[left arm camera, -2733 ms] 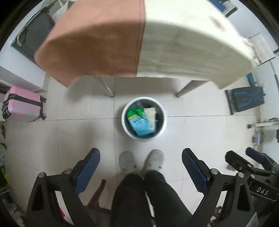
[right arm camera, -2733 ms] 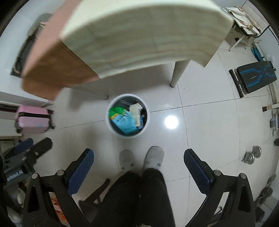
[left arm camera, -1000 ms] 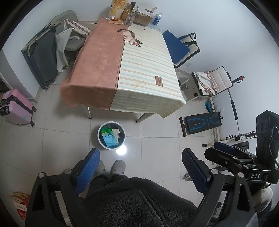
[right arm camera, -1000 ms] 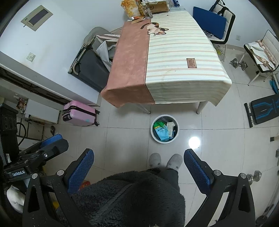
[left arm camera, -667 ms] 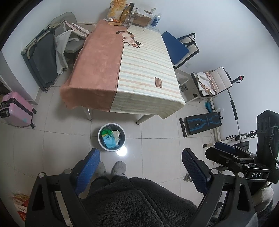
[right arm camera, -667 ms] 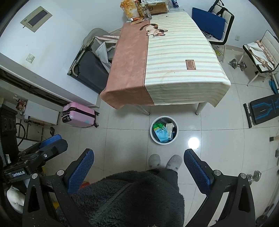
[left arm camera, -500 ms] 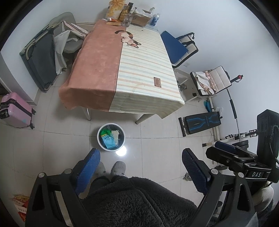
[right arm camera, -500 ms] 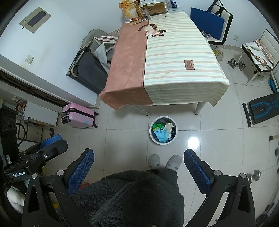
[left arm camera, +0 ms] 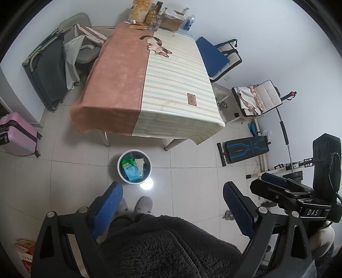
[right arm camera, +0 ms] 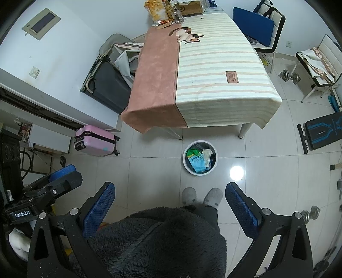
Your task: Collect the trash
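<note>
The table [left arm camera: 149,85], under a cloth half terracotta and half striped, runs lengthwise away from the person; its near short edge hangs over the floor just beyond the bin. Along its far end stands a cluster of snack bags, bottles and a cardboard box [right arm camera: 171,8], and the rest of the cloth shows only a printed cat and a small sewn label.

The waste bin [left arm camera: 123,171] is a round white pail on the tiles, just past the person's slippers [right arm camera: 202,196] and just short of the table's near legs. Being round, it has no long axis and points nowhere; its mouth faces straight up. Inside lie the collected trash wrappers [right arm camera: 197,160], green, pale blue and cream, loosely piled, with the blue pack's length running roughly toward the person.

The left gripper [left arm camera: 171,205] and the right gripper [right arm camera: 168,205] are both held high and look steeply down, jaws spread wide with nothing between them. The bin lies below and forward of both, a little left of centre in the left view and a little right of centre in the right view, so neither hand is plainly nearer.

Judging by the bare cloth, any further trash would lie at the table's far end, well apart from both grippers.
</note>
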The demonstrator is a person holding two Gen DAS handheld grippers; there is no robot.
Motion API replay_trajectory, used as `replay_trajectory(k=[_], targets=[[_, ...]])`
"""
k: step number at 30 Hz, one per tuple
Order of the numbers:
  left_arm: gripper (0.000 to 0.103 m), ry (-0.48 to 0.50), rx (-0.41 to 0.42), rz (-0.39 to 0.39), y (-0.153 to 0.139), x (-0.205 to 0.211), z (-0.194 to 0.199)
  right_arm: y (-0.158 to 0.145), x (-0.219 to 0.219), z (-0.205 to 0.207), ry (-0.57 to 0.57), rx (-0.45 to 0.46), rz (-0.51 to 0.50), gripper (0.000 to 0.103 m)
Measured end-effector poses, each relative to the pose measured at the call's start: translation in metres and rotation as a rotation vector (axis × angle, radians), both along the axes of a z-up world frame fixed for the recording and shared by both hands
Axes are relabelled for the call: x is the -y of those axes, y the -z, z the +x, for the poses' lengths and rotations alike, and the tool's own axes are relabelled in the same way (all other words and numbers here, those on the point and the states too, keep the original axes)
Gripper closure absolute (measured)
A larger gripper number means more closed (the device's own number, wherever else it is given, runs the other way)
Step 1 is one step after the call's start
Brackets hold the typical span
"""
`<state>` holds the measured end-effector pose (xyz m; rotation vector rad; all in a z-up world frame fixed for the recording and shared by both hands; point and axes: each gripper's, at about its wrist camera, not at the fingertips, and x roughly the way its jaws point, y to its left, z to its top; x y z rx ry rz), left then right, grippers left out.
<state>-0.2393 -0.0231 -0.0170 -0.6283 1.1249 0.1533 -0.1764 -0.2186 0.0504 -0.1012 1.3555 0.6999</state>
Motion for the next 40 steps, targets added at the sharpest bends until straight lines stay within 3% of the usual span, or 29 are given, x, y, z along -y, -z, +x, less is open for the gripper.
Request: replay_trajectory(k=[40], targets=[[0.007,-0.021,-0.006,0.024,-0.004,0.010,-0.003,0.010,-0.003,-0.006,-0.011,-0.007,-0.003,0.000]])
